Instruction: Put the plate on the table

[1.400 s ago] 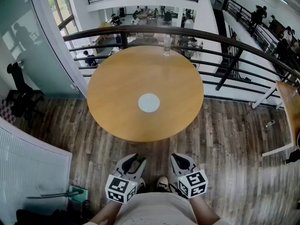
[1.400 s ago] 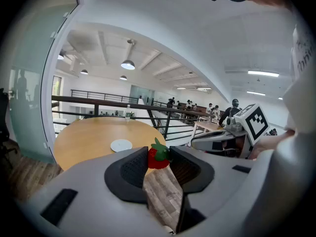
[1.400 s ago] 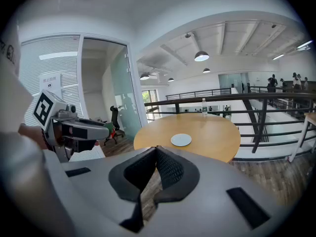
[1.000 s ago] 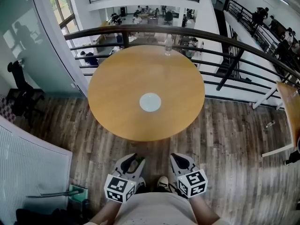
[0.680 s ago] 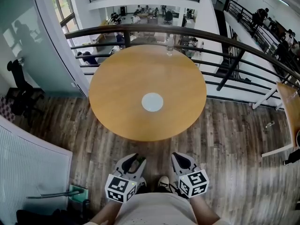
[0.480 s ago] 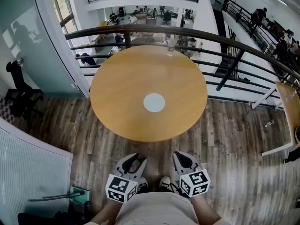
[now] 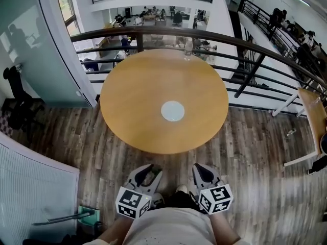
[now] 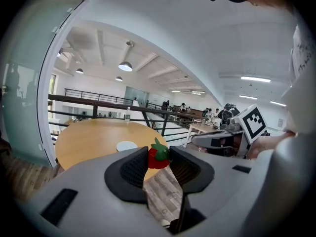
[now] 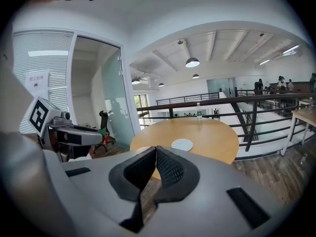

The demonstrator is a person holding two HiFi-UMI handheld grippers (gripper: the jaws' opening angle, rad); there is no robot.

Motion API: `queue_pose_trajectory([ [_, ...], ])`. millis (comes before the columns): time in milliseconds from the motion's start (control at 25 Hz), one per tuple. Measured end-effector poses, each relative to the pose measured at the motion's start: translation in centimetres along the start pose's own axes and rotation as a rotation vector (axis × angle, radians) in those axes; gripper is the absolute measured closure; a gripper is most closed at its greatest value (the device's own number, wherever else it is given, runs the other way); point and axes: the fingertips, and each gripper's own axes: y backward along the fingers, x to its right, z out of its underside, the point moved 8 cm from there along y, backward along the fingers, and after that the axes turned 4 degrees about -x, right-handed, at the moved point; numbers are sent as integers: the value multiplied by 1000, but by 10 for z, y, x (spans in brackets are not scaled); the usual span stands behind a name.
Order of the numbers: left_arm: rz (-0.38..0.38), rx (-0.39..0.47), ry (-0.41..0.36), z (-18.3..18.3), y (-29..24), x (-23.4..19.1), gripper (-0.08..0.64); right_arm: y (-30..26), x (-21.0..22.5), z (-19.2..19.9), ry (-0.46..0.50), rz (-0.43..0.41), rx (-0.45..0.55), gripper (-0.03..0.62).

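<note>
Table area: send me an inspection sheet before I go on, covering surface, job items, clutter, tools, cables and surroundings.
Surface: round wooden table, ahead of both tools.
Job's things: white plate lies flat near the table's middle.
Clutter: clear bottle upright at the far edge.
Tools: left tool shut on a strawberry; right tool shut, nothing in it.
Cables: nothing seen.
Surroundings: dark railing behind the table, wood-plank floor, glass wall at left.

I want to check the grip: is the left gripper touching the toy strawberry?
Touching. The left gripper view shows the left gripper with both jaws pressed against the sides of the toy strawberry, which sits clamped between them.
</note>
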Motion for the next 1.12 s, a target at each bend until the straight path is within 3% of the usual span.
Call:
queue_pose_trajectory([
  [320,15,-1,0,-3,-10,-19,410,-15,6,5,-37,13,-10,568],
  [760,-8,-18,13,-23,-71,-49,411,-74,55,-15,-44,-22,-14,568],
  [1120,-36,-32,16,-67,-143,-84,410,-137,119,-69,-20,-45,-4,568],
])
